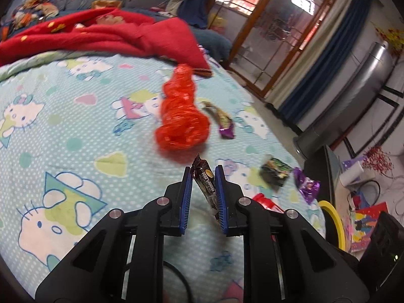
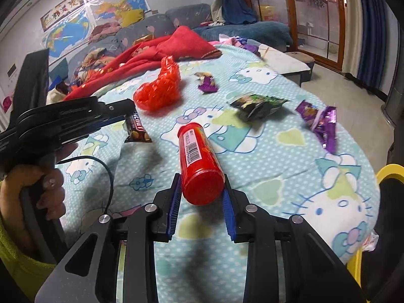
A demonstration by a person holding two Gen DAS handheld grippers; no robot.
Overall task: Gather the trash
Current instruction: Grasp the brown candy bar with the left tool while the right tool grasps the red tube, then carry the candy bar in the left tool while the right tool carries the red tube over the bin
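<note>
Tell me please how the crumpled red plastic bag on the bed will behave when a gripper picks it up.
The red plastic bag looks thin and crinkled, so it is probably very light and floppy and would sag from a pinch. Its glossy film may slip between pads unless several folds are caught. It lies bunched on the soft bedsheet, so a push would likely drag or deform it, not roll it.

black grippers, blue pads; yellow-green sleeve

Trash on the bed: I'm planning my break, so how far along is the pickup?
Nothing visibly binned yet. In hand: left gripper pinches a chocolate wrapper; right gripper clamps the red can. Left: red bag, green packet, two purple wrappers.
</note>
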